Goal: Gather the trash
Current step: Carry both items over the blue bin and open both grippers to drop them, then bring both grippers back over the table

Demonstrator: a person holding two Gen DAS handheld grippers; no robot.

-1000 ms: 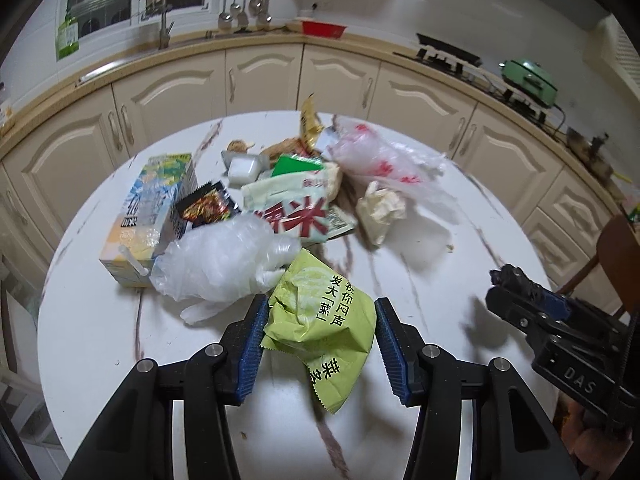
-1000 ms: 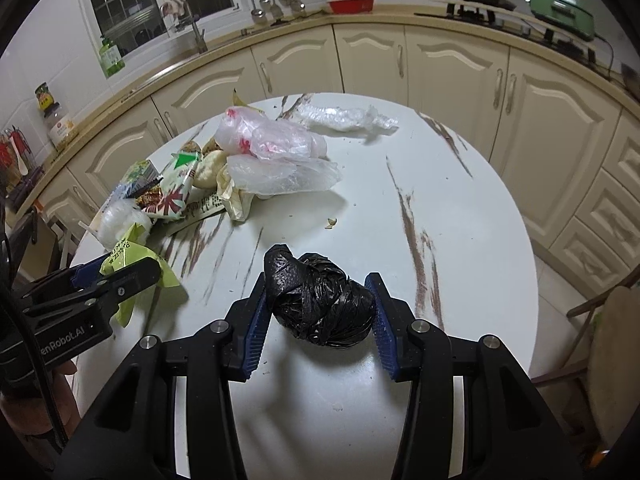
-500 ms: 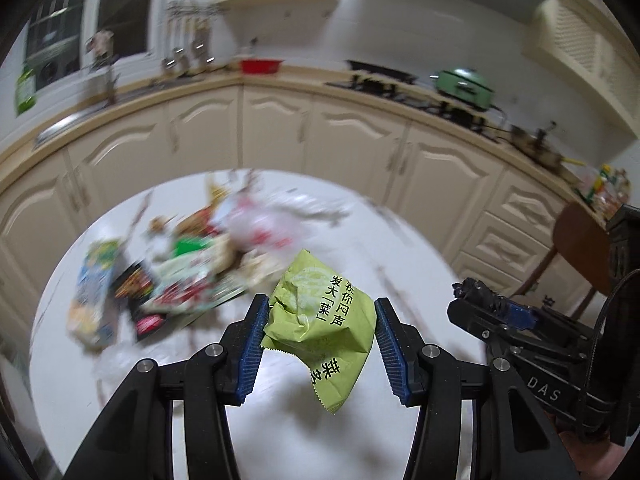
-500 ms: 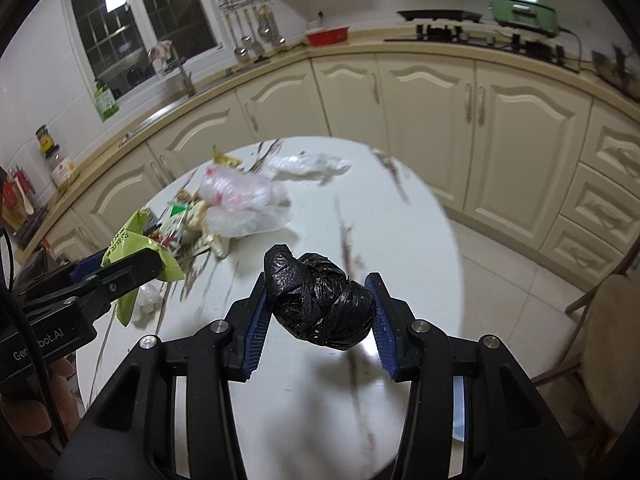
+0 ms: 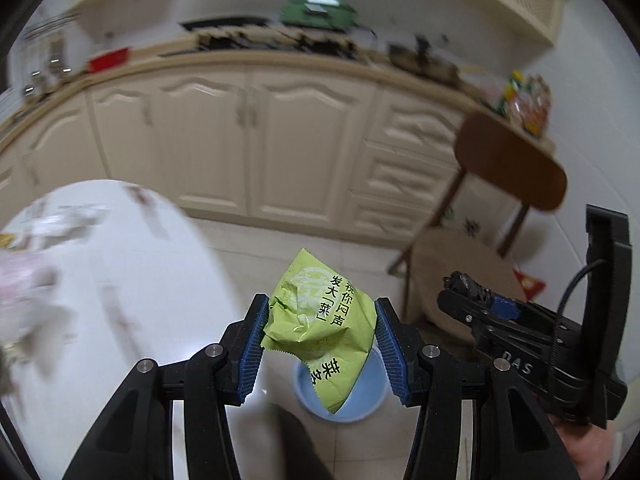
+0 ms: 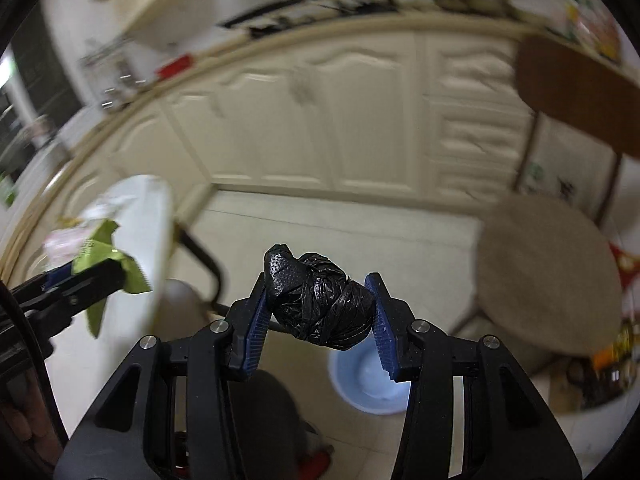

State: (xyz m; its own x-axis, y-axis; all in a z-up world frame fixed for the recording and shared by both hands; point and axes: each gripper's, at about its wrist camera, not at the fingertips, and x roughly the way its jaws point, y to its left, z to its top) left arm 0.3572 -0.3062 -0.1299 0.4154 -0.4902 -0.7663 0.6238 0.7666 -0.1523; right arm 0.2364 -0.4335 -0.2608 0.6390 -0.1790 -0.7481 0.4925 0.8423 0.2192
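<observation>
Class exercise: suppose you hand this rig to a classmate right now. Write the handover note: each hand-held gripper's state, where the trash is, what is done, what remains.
Left hand-held gripper: shut on the green snack wrapper, held off the table and above the blue bin on the floor.
Right hand-held gripper: shut on the balled black plastic bag, also above the bin.
Done: both pieces picked up and carried clear of the white table.
Left: release both into the bin, then probably return for the blurred wrappers and bags at the table's far left.
</observation>
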